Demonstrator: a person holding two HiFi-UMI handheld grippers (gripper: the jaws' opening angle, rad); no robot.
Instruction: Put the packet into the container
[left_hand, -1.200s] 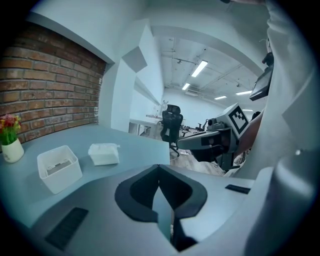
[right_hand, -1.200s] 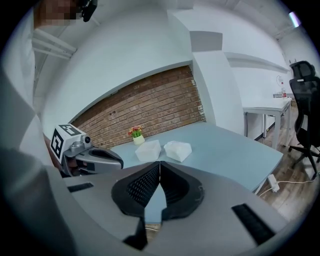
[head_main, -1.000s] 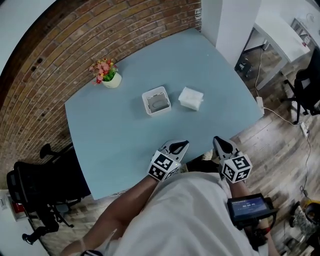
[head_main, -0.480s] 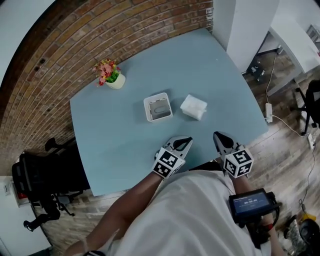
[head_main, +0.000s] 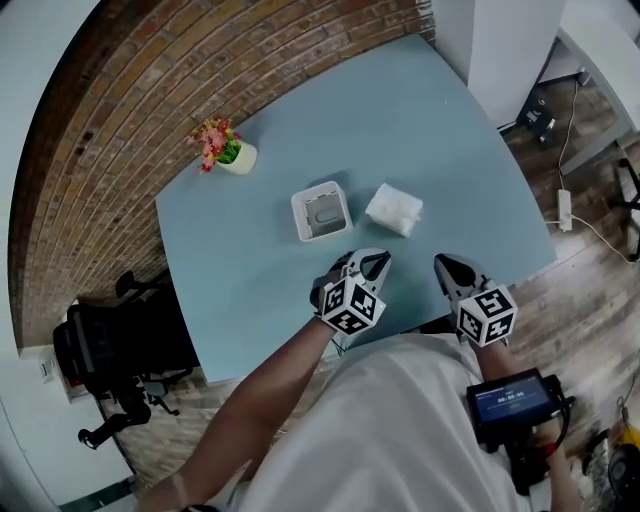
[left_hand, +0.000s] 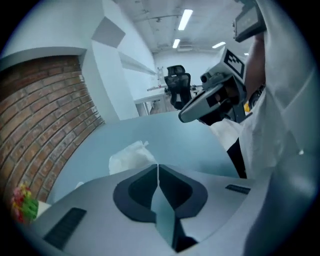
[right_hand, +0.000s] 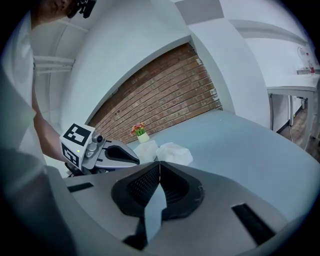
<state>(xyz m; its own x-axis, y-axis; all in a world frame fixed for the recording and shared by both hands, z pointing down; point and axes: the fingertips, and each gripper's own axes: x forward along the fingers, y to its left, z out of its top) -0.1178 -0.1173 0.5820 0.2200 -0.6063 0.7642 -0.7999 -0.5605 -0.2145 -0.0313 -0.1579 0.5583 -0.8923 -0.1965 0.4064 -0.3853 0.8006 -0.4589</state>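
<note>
**Placement.** The packet (head_main: 394, 209) lies flat on the counter (head_main: 420, 120), outside the container (head_main: 297, 215) and just beside it on the right in the head view, with a narrow strip of bare top between them. The container stands upright with its mouth open upward. Nothing tall shows inside it, so a drop from above looks feasible. A small flower pot (head_main: 232, 152) sits well apart toward the brick wall (head_main: 200, 60), and I judge it clear of any working path.

**Tools.** The left tool (head_main: 374, 260) has its jaws pressed together with nothing between them, as its own view confirms (left_hand: 158, 167). The right tool (head_main: 444, 264) is likewise pressed together and empty (right_hand: 159, 165). Both hover over the near edge of the counter, pointing toward the packet. That reads as an approach posture: no pickup has begun, and the jaws must spread before any grasp.

**Edges and room.** The counter between the tools and the packet is bare, which gives an unobstructed lane. The packet is nearer the right tool's line. The counter's right corner lies well clear of the packet. The main risk is the soft packet sliding against the container wall when pinched.
</note>
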